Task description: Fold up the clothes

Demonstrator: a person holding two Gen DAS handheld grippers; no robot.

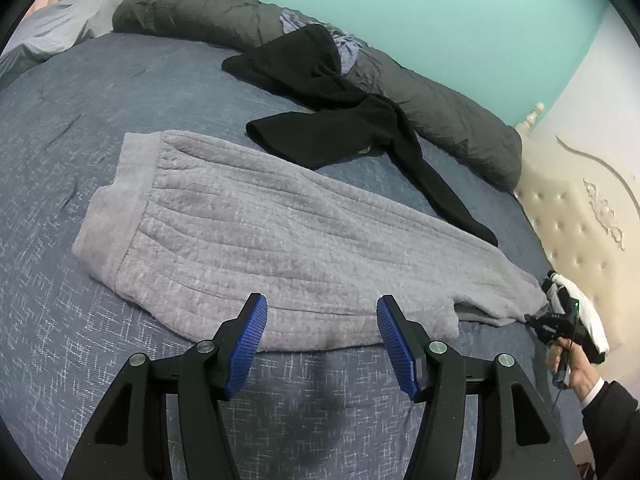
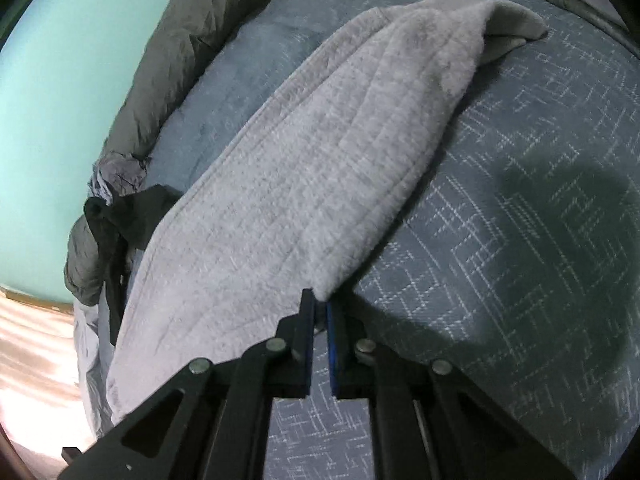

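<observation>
A grey fleece garment lies stretched across the blue patterned bedspread, its banded end at the left. My left gripper hovers open just over the garment's near edge, nothing between its blue pads. In the right wrist view the same grey garment runs away from me, and my right gripper is shut on its near corner. In the left wrist view the right gripper shows at the garment's right tip, held by a hand.
A black garment sprawls behind the grey one. A rolled dark grey duvet lines the back by the teal wall. A cream padded headboard stands at the right. A pale pillow sits far left.
</observation>
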